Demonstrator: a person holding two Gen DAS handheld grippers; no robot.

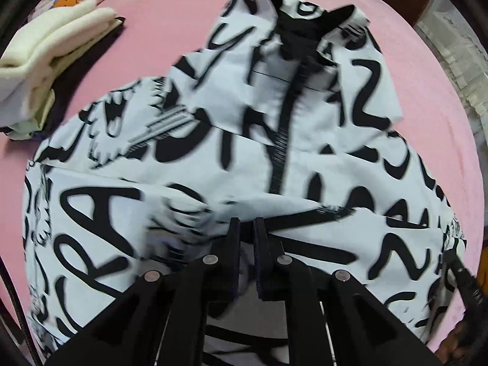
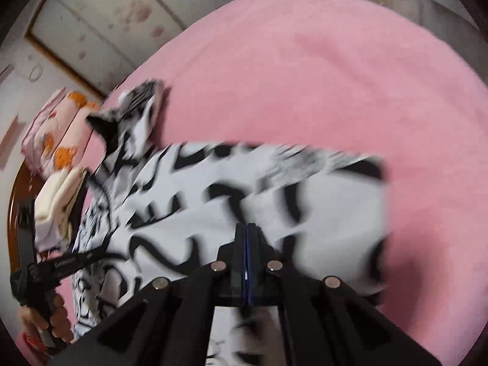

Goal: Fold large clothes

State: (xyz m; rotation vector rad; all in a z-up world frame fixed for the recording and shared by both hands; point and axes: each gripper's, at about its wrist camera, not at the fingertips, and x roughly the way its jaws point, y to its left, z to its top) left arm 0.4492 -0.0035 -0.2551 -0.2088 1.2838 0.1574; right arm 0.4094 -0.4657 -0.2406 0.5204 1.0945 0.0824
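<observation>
A white jacket with black graffiti lettering (image 1: pixel 213 140) lies spread on the pink bed, its black zipper and collar pointing away. It also fills the middle of the right wrist view (image 2: pixel 244 189), blurred by motion. My left gripper (image 1: pixel 246 224) is shut on a fold of the jacket's near hem. My right gripper (image 2: pixel 246 227) has its jaws pressed together over the jacket; cloth hangs beneath them. The left gripper also shows in the right wrist view (image 2: pixel 76 262) at the left edge, held by a hand.
The pink bed sheet (image 1: pixel 427 122) surrounds the jacket. A stack of folded cream clothes (image 1: pixel 52 52) lies at the far left of the bed, seen too in the right wrist view (image 2: pixel 58 201). A bear-print pillow (image 2: pixel 58 140) sits behind it. A patterned wall (image 2: pixel 106 15) stands beyond the bed.
</observation>
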